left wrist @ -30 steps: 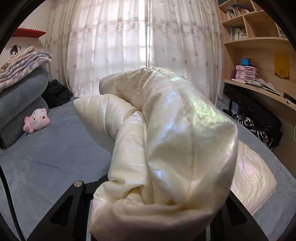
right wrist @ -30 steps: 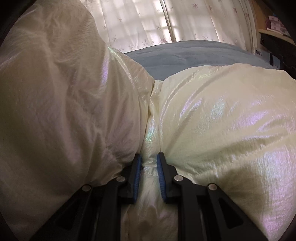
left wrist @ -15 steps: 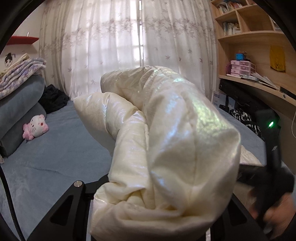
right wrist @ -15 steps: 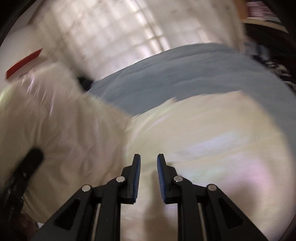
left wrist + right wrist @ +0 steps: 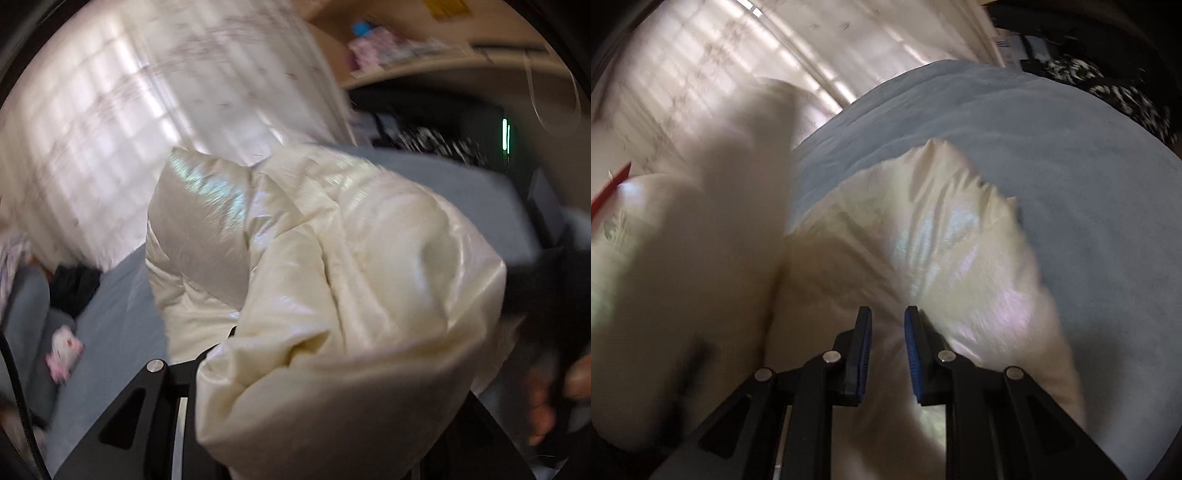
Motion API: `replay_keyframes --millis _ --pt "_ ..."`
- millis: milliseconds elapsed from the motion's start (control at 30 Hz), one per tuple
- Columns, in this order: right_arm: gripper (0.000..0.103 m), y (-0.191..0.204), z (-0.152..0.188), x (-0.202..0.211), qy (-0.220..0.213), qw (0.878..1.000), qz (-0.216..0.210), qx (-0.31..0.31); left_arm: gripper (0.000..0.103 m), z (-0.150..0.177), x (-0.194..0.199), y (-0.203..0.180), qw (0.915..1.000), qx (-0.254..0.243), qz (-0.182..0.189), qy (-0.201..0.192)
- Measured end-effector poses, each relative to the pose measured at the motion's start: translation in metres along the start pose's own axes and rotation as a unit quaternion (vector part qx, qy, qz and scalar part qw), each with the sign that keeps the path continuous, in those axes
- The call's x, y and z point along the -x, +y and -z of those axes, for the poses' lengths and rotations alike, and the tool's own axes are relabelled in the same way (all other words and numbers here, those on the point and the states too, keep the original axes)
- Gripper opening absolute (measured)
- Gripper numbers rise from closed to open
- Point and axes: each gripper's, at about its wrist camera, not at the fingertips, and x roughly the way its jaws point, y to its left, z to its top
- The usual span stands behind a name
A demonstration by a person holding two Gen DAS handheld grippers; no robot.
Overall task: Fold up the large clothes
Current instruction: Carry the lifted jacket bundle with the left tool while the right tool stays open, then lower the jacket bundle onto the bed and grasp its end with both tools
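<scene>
A shiny cream puffer jacket (image 5: pixel 351 277) lies partly on the blue-grey bed (image 5: pixel 1015 122). In the left wrist view a thick bunch of it bulges over my left gripper (image 5: pixel 314 413) and hides both fingertips; that gripper is shut on the bunch and holds it off the bed. In the right wrist view my right gripper (image 5: pixel 887 354) hovers above the flat part of the jacket (image 5: pixel 942 240). Its blue pads (image 5: pixel 912 354) stand nearly together, and I see no fabric pinched between them. The lifted part of the jacket (image 5: pixel 683 277) is a blurred mass at left.
A pink plush toy (image 5: pixel 64 350) and dark clothes (image 5: pixel 74 284) lie at the bed's left side. A black-and-white patterned garment (image 5: pixel 1108 85) lies at the far right edge. Sheer curtains (image 5: pixel 129 129) cover the window behind. A person's hand (image 5: pixel 554 387) shows at the right.
My right gripper has pulled back and up from the jacket's seam, where fabric sat between its pads. My left gripper has rolled and swung sideways, still holding its bunch.
</scene>
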Motion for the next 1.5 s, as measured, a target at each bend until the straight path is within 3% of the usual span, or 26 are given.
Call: replay_keyframes --millis 167,300,433,533,600,700,800,867,933,1067,1167,1233,1300,1433,1500 --pt "0.019 -0.043 -0.001 0.066 -0.082 0.989 0.101 -0.065 0.03 -0.005 -0.009 -0.052 0.9985 -0.053 -0.011 0.004" --pt "0.018 -0.068 0.009 0.097 -0.12 0.979 0.131 -0.101 0.03 -0.009 -0.009 -0.085 0.9959 -0.088 -0.014 -0.01" --pt "0.018 -0.083 0.01 0.091 -0.111 0.975 0.157 -0.111 0.038 0.012 -0.028 -0.125 0.9826 -0.172 -0.062 -0.036" --pt "0.018 -0.084 0.02 0.087 -0.097 0.977 0.151 -0.116 0.04 0.019 -0.029 -0.131 0.9796 -0.185 -0.064 -0.046" --pt "0.018 -0.086 0.012 0.08 -0.094 0.977 0.154 -0.112 0.044 0.017 -0.024 -0.126 0.9833 -0.172 -0.042 -0.041" --pt "0.018 -0.082 0.023 0.09 -0.093 0.979 0.145 -0.11 0.063 0.008 -0.018 -0.109 0.9873 -0.153 0.008 -0.039" --pt "0.019 -0.076 0.016 0.096 -0.1 0.981 0.137 -0.096 0.08 0.005 -0.008 -0.092 0.9876 -0.138 0.064 -0.041" --pt "0.026 -0.07 0.014 0.1 -0.103 0.982 0.132 -0.088 0.091 0.002 -0.001 -0.081 0.9842 -0.128 0.116 -0.039" --pt "0.032 -0.065 0.012 0.105 -0.106 0.983 0.125 -0.083 0.093 0.001 0.005 -0.072 0.9788 -0.121 0.163 -0.028" --pt "0.034 -0.053 0.009 0.11 -0.102 0.987 0.103 -0.07 0.093 0.001 0.026 -0.048 0.9676 -0.088 0.236 -0.019" --pt "0.039 -0.043 0.003 0.112 -0.097 0.99 0.086 -0.054 0.093 -0.001 0.041 -0.009 0.9592 -0.034 0.281 -0.006" --pt "0.05 -0.032 -0.003 0.114 -0.098 0.992 0.071 -0.044 0.093 0.0 0.043 0.022 0.9567 0.013 0.291 0.003" --pt "0.054 -0.023 -0.01 0.114 -0.098 0.993 0.053 -0.032 0.093 -0.001 0.036 0.052 0.9569 0.059 0.284 0.01" --pt "0.065 -0.005 -0.033 0.096 -0.067 0.998 -0.001 -0.007 0.093 0.007 -0.004 0.115 0.9608 0.15 0.228 0.046" --pt "0.067 0.001 -0.045 0.079 -0.045 0.999 -0.022 0.001 0.093 0.015 -0.033 0.14 0.9569 0.188 0.207 0.079"
